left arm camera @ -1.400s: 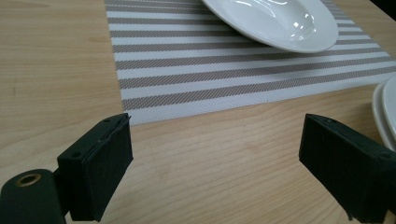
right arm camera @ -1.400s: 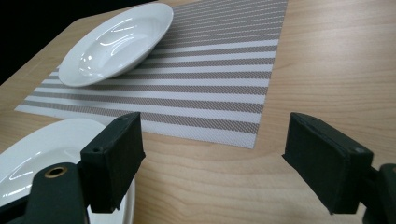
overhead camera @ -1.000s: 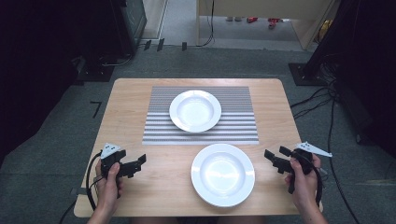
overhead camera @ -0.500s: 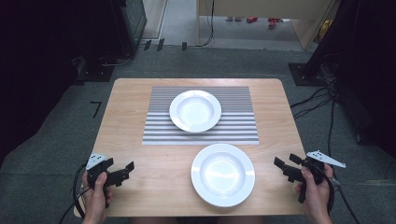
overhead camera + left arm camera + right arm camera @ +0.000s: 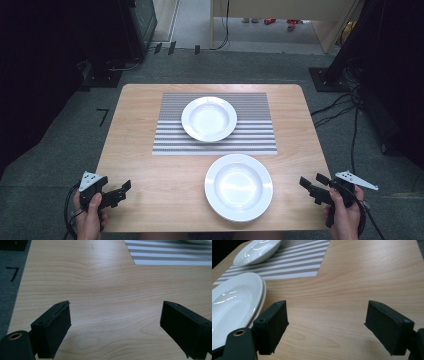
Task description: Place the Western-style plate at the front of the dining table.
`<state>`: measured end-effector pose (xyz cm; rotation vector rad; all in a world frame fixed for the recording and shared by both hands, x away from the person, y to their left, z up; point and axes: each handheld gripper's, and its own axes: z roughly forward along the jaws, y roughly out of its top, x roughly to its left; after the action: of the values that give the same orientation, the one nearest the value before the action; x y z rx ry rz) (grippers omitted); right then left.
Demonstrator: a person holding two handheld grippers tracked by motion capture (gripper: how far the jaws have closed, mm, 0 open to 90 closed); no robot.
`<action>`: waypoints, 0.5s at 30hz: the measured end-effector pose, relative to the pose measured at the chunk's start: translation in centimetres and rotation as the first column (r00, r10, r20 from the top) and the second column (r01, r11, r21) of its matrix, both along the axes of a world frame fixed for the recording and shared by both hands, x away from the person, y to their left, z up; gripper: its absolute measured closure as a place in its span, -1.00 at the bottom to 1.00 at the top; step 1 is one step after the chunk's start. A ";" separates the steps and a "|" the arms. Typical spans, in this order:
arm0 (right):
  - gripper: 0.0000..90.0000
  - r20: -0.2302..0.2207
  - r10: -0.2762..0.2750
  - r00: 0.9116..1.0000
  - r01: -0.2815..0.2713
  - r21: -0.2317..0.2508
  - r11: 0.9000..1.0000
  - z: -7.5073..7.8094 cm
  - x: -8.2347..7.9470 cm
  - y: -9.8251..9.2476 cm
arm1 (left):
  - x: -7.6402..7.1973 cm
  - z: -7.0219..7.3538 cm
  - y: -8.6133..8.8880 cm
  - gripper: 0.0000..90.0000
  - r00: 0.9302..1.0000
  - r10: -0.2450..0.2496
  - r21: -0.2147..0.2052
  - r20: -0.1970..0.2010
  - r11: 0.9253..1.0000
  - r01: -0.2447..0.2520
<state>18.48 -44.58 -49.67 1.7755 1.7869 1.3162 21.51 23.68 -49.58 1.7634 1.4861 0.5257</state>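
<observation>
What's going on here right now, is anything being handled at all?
Nothing is held at this moment. A person holds the left hand-held gripper and the right hand-held gripper near the table's front corners, both with jaws wide apart and nothing between them. One white plate sits on bare wood near the front edge, closer to the right hand-held gripper; a second plate rests on the striped placemat farther back. Neither plate is being touched.

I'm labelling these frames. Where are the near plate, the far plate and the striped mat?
near plate (image 5: 239, 186), high view, centre of its bowl
far plate (image 5: 209, 118), high view, centre of its bowl
striped mat (image 5: 257, 137), high view, bare right part
</observation>
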 end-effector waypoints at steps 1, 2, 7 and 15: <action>-0.60 -0.001 -0.004 1.000 0.004 -0.008 1.000 -0.1 -0.1 -0.1 | -0.1 -0.1 0.1 -0.78 1.000 0.001 0.008 -0.001 1.000 -0.001; -0.60 -0.005 -0.010 1.000 0.010 -0.022 1.000 -0.3 -0.4 -0.4 | -0.1 -0.3 0.3 -0.78 1.000 0.006 0.014 -0.003 1.000 -0.006; -0.60 -0.009 -0.022 1.000 0.022 -0.035 0.999 -0.6 -0.9 -0.9 | -0.4 -0.9 1.0 -0.78 1.000 0.028 0.037 -0.015 0.999 -0.027; -0.66 -0.028 -0.037 0.999 0.034 -0.098 0.995 -1.6 -1.7 -1.0 | -0.5 -1.7 0.6 -0.78 0.999 0.021 0.099 -0.043 0.995 -0.017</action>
<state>16.82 -45.54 -51.23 1.7749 1.7952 1.1742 21.03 24.31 -51.29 1.8492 1.5320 0.5830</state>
